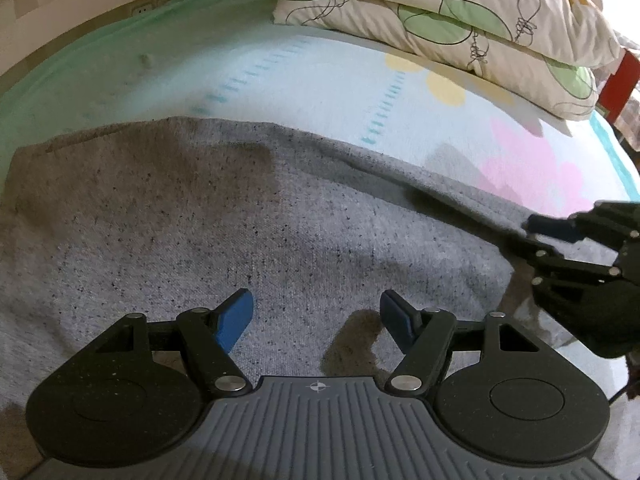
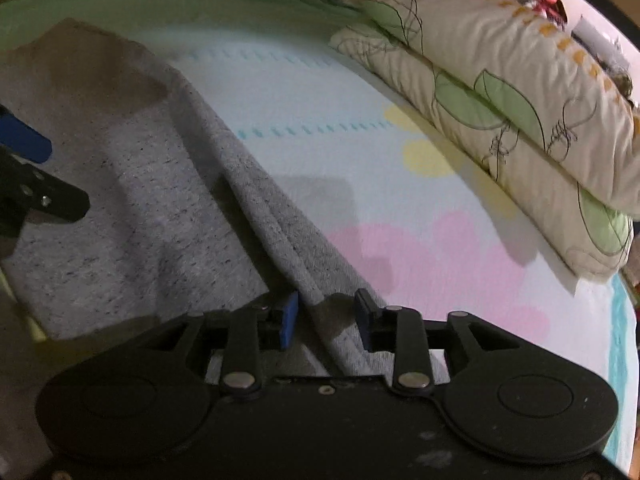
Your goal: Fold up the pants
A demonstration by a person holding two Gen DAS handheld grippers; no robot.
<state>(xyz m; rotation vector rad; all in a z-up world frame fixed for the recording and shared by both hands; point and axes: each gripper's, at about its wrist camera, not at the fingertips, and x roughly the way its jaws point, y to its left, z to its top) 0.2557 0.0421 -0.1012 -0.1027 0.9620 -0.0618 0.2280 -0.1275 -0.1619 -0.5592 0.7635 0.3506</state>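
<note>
Bedsheet (image 2: 280,92) bears grey pants (image 2: 160,208), edge between right gripper (image 2: 326,314) pads.

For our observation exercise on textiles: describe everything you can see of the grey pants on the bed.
The grey pants are a speckled, heathered knit, soft like sweatpants. They lie spread mostly flat on the pastel bedsheet, below the stacked leaf-print pillows. A long doubled edge runs diagonally along their far side, forming a raised ridge. That ridge passes between the parted blue pads of the right hand-held gripper. The left hand-held gripper hovers open above the cloth, gripping nothing.
</note>
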